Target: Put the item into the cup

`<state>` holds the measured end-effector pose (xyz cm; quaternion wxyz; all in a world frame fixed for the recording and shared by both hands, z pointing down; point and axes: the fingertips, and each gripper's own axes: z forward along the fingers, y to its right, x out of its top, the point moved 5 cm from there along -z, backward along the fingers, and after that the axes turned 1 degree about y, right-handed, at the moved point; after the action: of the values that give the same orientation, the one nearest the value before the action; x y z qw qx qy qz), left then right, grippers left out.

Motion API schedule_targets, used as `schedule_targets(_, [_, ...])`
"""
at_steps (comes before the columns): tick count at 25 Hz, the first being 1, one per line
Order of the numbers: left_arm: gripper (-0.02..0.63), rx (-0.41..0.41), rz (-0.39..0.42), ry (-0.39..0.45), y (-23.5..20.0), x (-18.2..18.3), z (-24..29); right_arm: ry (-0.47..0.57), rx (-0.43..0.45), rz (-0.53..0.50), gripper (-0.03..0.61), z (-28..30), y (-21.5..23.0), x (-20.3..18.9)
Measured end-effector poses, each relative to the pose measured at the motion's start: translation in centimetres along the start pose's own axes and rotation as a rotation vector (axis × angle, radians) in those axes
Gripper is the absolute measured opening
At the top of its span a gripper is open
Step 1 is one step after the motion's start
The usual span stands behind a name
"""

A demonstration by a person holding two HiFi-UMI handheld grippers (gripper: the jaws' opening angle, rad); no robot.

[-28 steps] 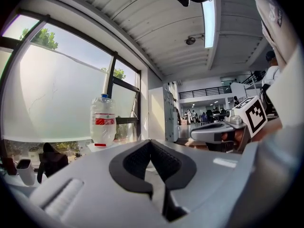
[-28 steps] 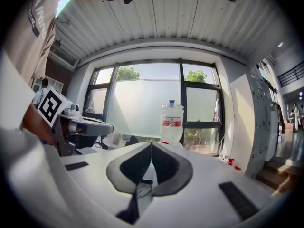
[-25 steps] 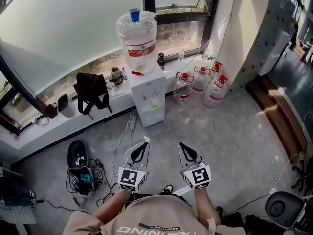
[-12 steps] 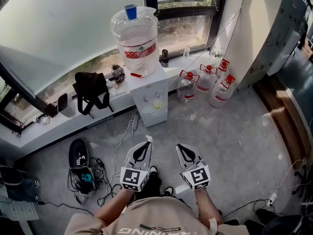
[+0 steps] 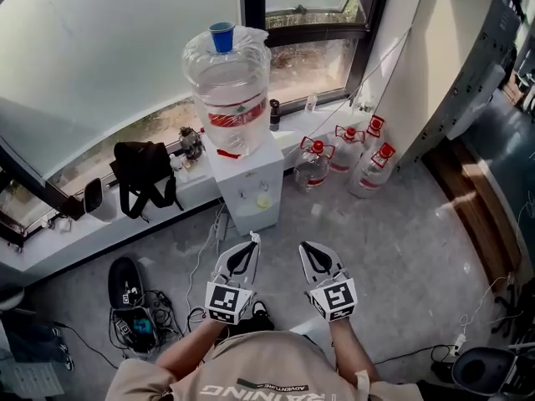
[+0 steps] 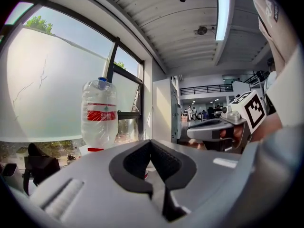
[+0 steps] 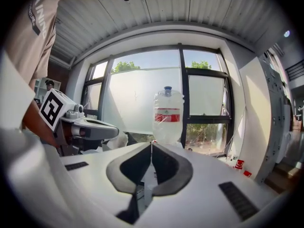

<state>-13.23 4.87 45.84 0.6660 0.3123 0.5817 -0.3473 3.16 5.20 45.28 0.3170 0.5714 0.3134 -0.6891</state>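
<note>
Both grippers hang low in the middle of the head view, over the grey floor [image 5: 393,241] and well short of anything to pick up. The left gripper [image 5: 251,239] has its jaws together at the tips with nothing between them, and the right gripper [image 5: 303,246] is the same, closed and empty.

The blue cup [image 5: 221,36] sits in the upper middle of the frame, perched on top of the big water bottle [image 5: 227,86] that stands upturned on the white dispenser [image 5: 249,186]. Which item is meant to go into it cannot be told. Small things lie along the window sill [image 5: 188,192], among them a dark little bottle [image 5: 274,114], near a black bag [image 5: 138,170].

The cup looks thin and light, likely to tip or slide off the rounded bottle at a nudge. It would be safest taken by its wall just under the rim with gentle pressure, since a hard squeeze would probably buckle it. Dropping the item in from above, without touching the cup, seems the gentler course.
</note>
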Motion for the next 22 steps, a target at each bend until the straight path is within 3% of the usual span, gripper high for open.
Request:
schedule_targets(7, [0.009,-0.049,-0.018,-0.017,-3.8,-0.9,3.4,-0.025,-0.044,0.010,0.012,4.3,1.1,-0.4])
schedule_targets(13, [0.009,-0.037,-0.047,-0.038,-5.2,-1.3,6.6,-0.055,-0.031,0.009,0.012,6.5,3.4,-0.8])
schedule_targets(22, [0.009,0.045,-0.050,-0.081,-6.5,-1.4,13.0,-0.035,0.094,0.039,0.012,12.2,9.4,-2.2])
